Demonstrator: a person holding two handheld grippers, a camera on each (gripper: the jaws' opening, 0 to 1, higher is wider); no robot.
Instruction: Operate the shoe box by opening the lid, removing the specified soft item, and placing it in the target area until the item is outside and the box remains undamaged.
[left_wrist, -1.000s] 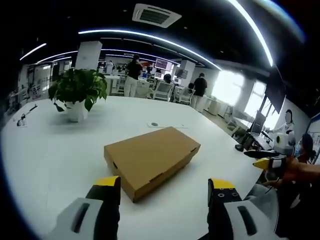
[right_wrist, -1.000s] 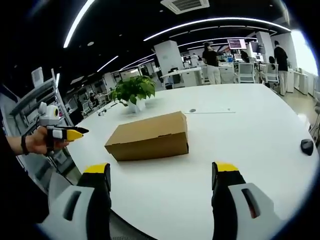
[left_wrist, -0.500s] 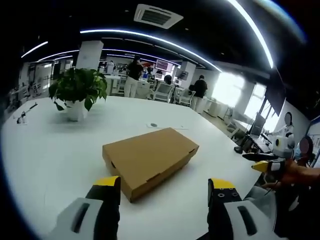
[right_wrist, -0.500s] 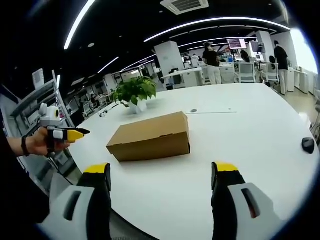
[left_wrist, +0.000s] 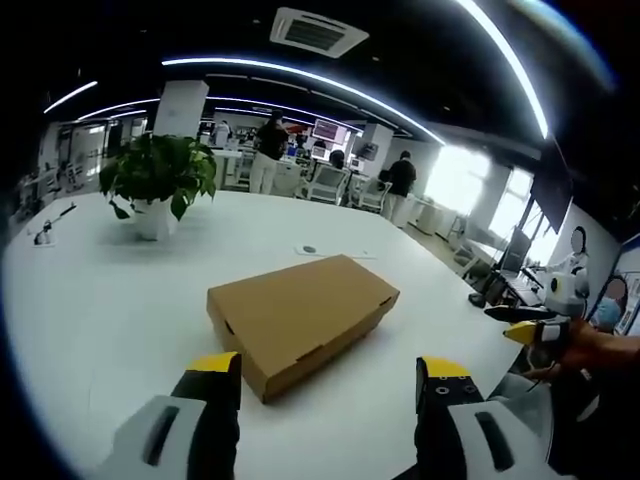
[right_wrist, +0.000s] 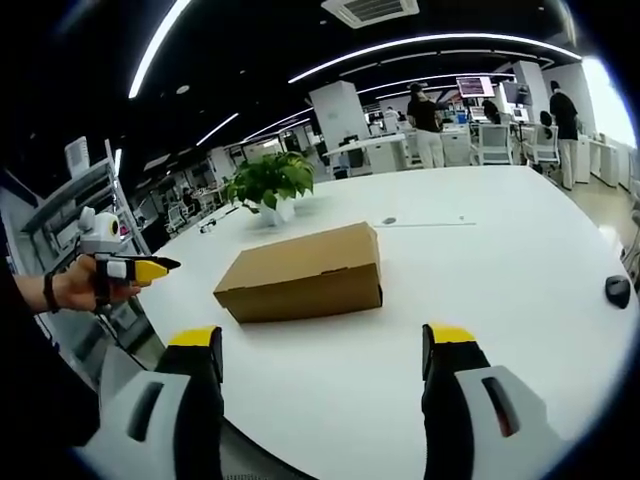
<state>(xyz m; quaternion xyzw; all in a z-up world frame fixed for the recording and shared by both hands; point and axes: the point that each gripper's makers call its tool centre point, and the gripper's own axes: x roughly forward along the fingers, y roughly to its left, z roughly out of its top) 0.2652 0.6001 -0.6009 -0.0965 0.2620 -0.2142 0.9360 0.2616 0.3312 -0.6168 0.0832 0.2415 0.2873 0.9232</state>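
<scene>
No real change in the last second: both my tongs (left_wrist: 322, 395) (right_wrist: 325, 370) spread, hovering; shoe box (left_wrist: 300, 318) lid untouched, closed.

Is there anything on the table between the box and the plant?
No, nothing. In the left gripper view, only bare white table lies between the closed cardboard box and the potted plant.

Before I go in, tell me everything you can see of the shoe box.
The shoe box is plain brown cardboard, a low rectangle with its lid shut and flat, no visible damage. It lies flat on the white table, set at an angle to both views. Nothing touches it; both grippers are open and short of it.
</scene>
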